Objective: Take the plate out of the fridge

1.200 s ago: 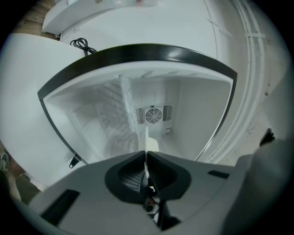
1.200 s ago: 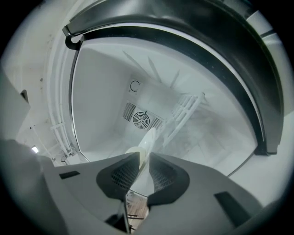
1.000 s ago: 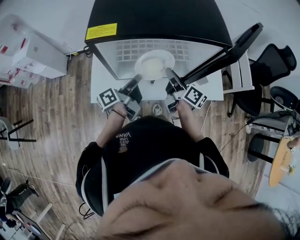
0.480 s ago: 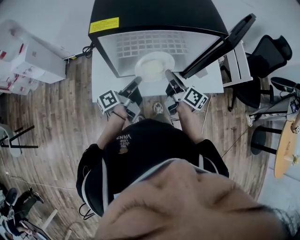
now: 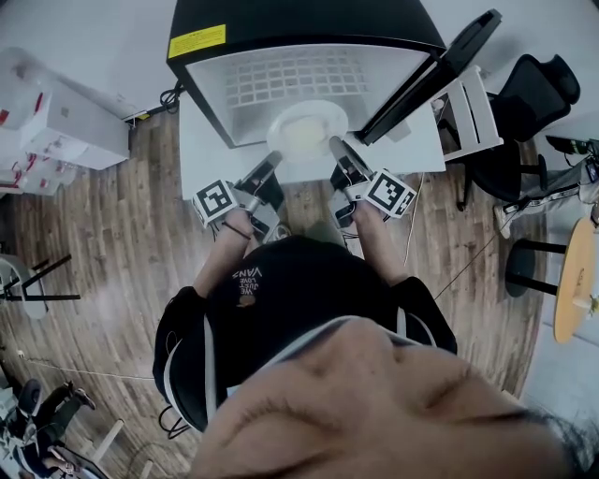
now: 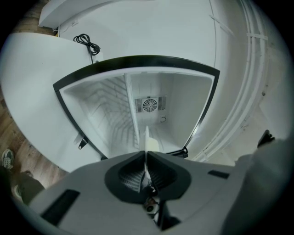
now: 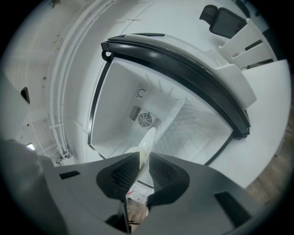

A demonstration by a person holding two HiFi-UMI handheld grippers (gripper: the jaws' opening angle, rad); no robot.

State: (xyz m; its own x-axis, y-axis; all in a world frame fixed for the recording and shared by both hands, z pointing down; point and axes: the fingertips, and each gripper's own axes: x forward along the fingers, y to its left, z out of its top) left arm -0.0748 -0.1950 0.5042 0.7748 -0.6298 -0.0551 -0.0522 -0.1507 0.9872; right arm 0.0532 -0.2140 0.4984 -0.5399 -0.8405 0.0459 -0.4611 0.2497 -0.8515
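White plate (image 5: pixel 307 131) was noted at the mouth of the open fridge (image 5: pixel 299 33), carried between both claws. Left gripper (image 5: pixel 273 157) was clamped on its left rim, right gripper (image 5: pixel 334 144) on its right rim, each rim pinched edge-on between the pads.

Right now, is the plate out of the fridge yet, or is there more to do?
Nearly. Done: the fridge door stands open, and the left gripper and right gripper are each shut on the plate at its rim. In hand: the plate is held on both sides at the front of the fridge opening. Left: bring it fully clear of the fridge.
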